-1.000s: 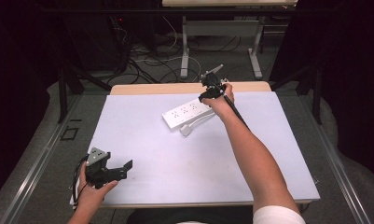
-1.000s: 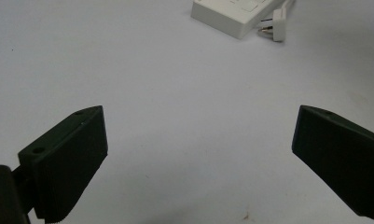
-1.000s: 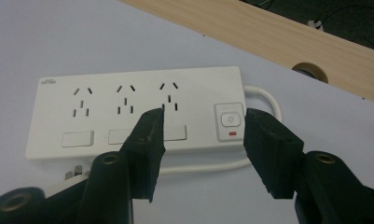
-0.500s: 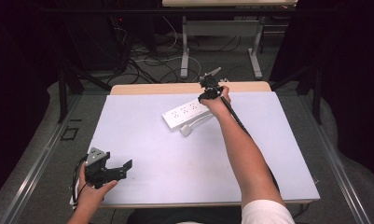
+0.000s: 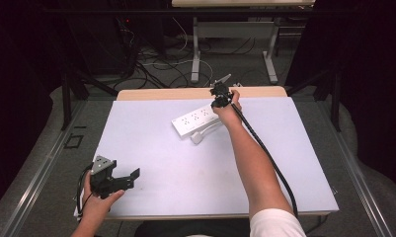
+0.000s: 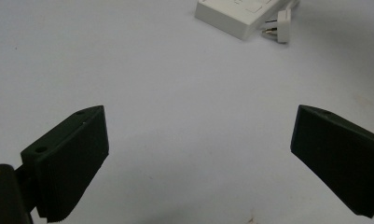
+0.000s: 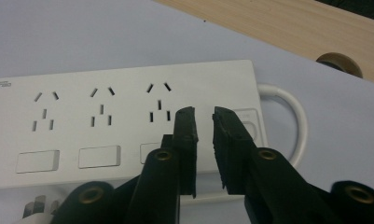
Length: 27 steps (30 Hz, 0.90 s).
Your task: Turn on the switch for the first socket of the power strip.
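A white power strip (image 5: 195,121) lies slantwise on the far middle of the pale table (image 5: 151,148), with its white plug (image 5: 198,138) beside its near edge. My right gripper (image 5: 219,94) hovers over the strip's right end. In the right gripper view the power strip (image 7: 105,121) shows three sockets and rocker switches, and my right gripper (image 7: 204,116) has its jaws almost together with nothing between them, over the end beside the third socket. My left gripper (image 5: 131,175) is open at the table's near left corner. The left gripper (image 6: 198,158) faces the distant power strip (image 6: 236,14) and plug (image 6: 280,23).
The strip's white cord (image 7: 292,116) loops off its right end. A wooden table edge (image 7: 292,28) with a round cable hole (image 7: 339,63) lies just beyond. Desk legs and cables (image 5: 195,49) stand on the floor behind the table.
My right forearm has shifted slightly while its gripper stays over the strip's right end. The left gripper has not moved.
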### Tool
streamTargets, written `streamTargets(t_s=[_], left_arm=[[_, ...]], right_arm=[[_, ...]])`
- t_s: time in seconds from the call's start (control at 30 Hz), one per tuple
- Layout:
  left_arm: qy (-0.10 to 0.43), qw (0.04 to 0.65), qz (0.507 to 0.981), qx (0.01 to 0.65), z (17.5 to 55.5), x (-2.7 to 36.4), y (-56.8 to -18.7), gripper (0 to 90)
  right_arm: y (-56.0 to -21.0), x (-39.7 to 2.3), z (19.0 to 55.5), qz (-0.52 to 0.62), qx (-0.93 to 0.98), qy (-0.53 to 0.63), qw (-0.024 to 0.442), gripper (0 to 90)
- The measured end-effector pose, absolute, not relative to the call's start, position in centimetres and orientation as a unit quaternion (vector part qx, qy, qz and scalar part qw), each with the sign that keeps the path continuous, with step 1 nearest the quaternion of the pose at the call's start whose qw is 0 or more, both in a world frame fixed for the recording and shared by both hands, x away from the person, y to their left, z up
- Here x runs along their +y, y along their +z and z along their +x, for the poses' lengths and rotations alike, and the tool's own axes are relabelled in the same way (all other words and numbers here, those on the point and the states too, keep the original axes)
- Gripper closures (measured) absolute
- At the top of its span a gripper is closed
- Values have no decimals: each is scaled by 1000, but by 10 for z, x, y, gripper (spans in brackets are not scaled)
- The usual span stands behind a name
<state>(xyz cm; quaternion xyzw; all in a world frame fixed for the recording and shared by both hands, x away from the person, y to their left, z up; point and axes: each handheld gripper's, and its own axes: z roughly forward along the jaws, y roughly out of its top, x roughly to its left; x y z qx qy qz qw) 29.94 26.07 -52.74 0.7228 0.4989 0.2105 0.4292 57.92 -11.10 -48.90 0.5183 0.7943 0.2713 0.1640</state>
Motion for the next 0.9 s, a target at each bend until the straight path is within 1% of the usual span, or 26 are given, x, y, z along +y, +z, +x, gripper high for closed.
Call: streamTargets(t_s=[0.2, 0.4, 0.43, 0.73, 0.9], left_arm=[[208, 423, 726, 500, 298, 262, -527, 42], [209, 421, 725, 504, 298, 262, -527, 50], [210, 420, 725, 503, 298, 262, -527, 50], [212, 418, 727, 502, 299, 262, -528, 57], [211, 418, 727, 502, 299, 262, -528, 61]], right_arm=[[-496, -109, 583, 517, 800, 263, 151, 900], [-501, -108, 585, 525, 800, 262, 128, 900], [-503, -108, 585, 521, 799, 271, 132, 900], [-510, -104, 585, 526, 804, 252, 116, 900], [-513, -103, 586, 533, 801, 247, 115, 900]])
